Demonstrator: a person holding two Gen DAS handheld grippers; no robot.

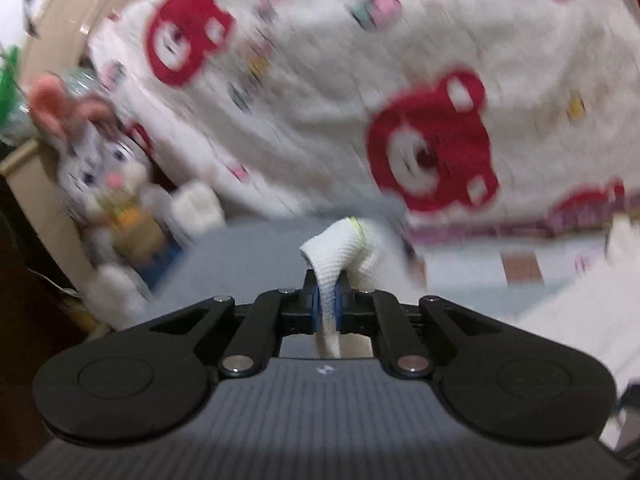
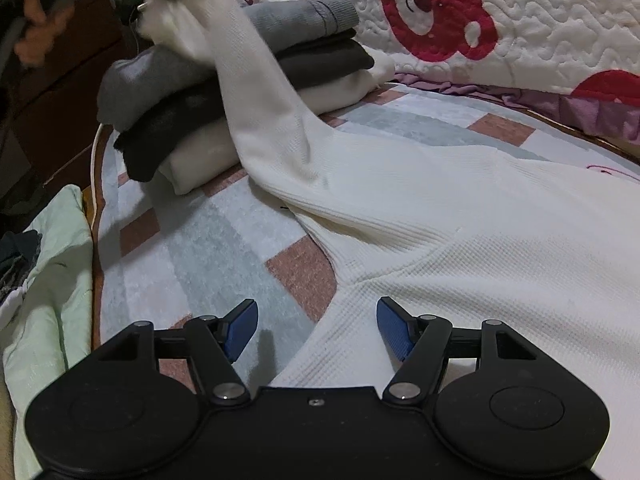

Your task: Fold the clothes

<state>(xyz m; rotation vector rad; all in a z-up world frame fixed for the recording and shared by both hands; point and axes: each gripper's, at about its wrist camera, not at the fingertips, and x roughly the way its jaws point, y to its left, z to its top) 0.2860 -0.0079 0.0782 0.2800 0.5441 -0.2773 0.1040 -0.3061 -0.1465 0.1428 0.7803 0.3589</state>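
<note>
The left gripper (image 1: 327, 300) is pinching the white waffle-knit top's sleeve (image 2: 256, 92), lifted. The right gripper (image 2: 317, 330) is hovering open over the top's spread-out body (image 2: 500, 248). Three folded garments (image 2: 240, 80) are lying stacked, so this top seems partway.

A white waffle-knit top (image 2: 460, 240) lies spread flat on the patterned bedcover, its body filling the right side of the right wrist view. One long sleeve (image 2: 256, 92) is lifted off the bed and stretched up to the left, its cuff (image 1: 340, 252) pinched in the left claw (image 1: 327, 300). Behind the sleeve sits a stack of folded clothes (image 2: 304, 52): grey on top, dark in the middle, cream below.
</note>
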